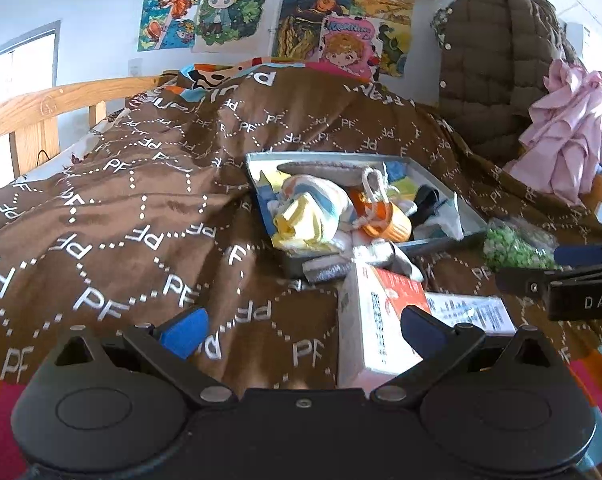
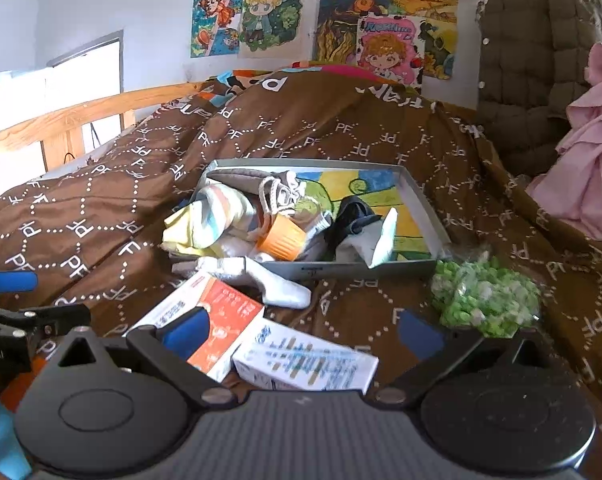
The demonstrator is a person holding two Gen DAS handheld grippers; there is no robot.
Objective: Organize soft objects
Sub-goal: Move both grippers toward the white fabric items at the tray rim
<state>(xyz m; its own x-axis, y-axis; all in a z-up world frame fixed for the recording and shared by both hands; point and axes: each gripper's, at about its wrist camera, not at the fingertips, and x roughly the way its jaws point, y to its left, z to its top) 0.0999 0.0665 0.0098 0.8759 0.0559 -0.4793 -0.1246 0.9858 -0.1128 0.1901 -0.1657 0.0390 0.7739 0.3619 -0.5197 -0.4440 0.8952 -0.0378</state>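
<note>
Left wrist view: my left gripper (image 1: 303,330) stands wide, its two blue pads apart and holding nothing, low over the brown blanket (image 1: 141,200). One grey tray (image 1: 467,210) sits on the blanket ahead. Inside it I count one striped cloth bundle (image 1: 313,208), one orange cup-shaped piece with a white cord (image 1: 385,216) and one dark item (image 1: 427,200). One white sock (image 1: 397,258) hangs over the tray's near rim. Two cartons lie just before me: one orange-and-white box (image 1: 385,308) and one blue-and-white box (image 1: 473,310). One bag of green bits (image 1: 513,246) lies right of the tray. My right gripper (image 1: 573,270) enters at the right edge.

Right wrist view: my right gripper (image 2: 305,332) is likewise spread wide and empty, with both boxes, orange (image 2: 217,312) and blue (image 2: 309,364), between and under its fingers. The tray (image 2: 341,270), sock (image 2: 277,284) and green bag (image 2: 485,300) lie beyond. One brown quilted jacket (image 2: 541,60) and one pink garment (image 2: 593,152) hang at right.
</note>
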